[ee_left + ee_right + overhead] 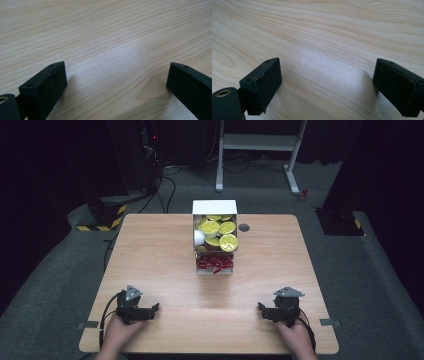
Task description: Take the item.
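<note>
While both tools are rested low on the near part of the wooden table (150, 250), nothing is being gripped. The left gripper (156, 308) is held by a hand (118, 332) at the near left corner, and its jaws are spread wide apart, with only bare wood grain seen between them in the left gripper view (117, 82). The right gripper (261, 308) is held by the other hand (297, 338) at the near right corner, likewise with its jaws parted and empty, as is confirmed in the right gripper view (327, 85). Both are turned inward, toward each other, and are kept well apart from the goods, which suggests a resting or starting stance rather than a reach.

At the far middle of the table a white box (215, 207) is set, its open face turned up toward the camera so that the contents can be reached from the person's side. Yellow-lidded cups (220, 233) are packed in its upper part, overlapping one another, and small red packets (215, 264) are gathered in the lower part nearest the person. Whether these parts are one container or two cannot be told. A small dark round fitting (244, 227) is set in the tabletop just beside the box. It is judged that the work on the box has not yet been begun
</note>
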Demonstrator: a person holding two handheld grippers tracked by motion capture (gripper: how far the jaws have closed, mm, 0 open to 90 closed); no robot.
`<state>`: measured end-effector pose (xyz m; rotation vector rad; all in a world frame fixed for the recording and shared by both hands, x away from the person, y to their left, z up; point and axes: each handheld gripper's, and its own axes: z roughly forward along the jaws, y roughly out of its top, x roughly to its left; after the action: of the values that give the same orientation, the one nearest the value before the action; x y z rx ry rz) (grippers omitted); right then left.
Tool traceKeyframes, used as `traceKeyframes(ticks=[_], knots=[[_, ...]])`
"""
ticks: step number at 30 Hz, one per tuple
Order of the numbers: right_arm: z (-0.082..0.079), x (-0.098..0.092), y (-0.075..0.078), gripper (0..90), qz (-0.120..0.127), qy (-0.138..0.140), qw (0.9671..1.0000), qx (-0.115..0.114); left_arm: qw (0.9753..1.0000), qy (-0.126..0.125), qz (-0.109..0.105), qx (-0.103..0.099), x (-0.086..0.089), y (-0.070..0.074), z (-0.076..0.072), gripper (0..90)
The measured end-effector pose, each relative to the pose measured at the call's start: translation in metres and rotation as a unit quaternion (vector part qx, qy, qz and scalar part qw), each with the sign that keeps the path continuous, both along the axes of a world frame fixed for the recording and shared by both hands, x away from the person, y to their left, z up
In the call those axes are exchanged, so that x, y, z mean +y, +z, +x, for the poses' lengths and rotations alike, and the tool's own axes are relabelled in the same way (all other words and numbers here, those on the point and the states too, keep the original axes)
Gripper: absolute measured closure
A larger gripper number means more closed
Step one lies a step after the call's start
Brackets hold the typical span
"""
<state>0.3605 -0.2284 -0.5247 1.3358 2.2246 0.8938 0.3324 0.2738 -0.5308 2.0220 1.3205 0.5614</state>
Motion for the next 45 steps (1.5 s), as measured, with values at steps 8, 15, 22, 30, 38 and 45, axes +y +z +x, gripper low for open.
traceKeyframes(ticks=[8, 15, 22, 30, 38, 45], knots=[[-0.001, 0.0, 0.0, 8.5, 0.0, 0.002, 1.0, 0.001, 1.0, 0.0, -0.001, -0.001, 0.0, 0.0, 0.0, 4.3], [-0.001, 0.0, 0.0, 8.5, 0.0, 0.002, 1.0, 0.001, 1.0, -0.003, 0.001, -0.006, 0.001, 0.001, -0.001, 8.0], [-0.001, 0.0, 0.0, 8.5, 0.0, 0.002, 1.0, 0.001, 1.0, 0.003, -0.005, -0.003, 0.001, 0.004, -0.001, 15.4], [-0.001, 0.0, 0.0, 8.5, 0.0, 0.002, 1.0, 0.001, 0.9994, -0.003, -0.02, -0.028, -0.002, 0.014, -0.003, 21.0], [-0.002, 0.0, 0.0, 8.5, 0.0, 0.001, 1.0, 0.001, 0.9991, 0.007, -0.017, -0.037, -0.004, 0.024, -0.007, 21.5], [-0.002, 0.0, 0.0, 8.5, 0.0, 0.0, 1.0, 0.002, 0.9982, 0.008, -0.022, -0.055, -0.004, 0.035, -0.005, 23.8]])
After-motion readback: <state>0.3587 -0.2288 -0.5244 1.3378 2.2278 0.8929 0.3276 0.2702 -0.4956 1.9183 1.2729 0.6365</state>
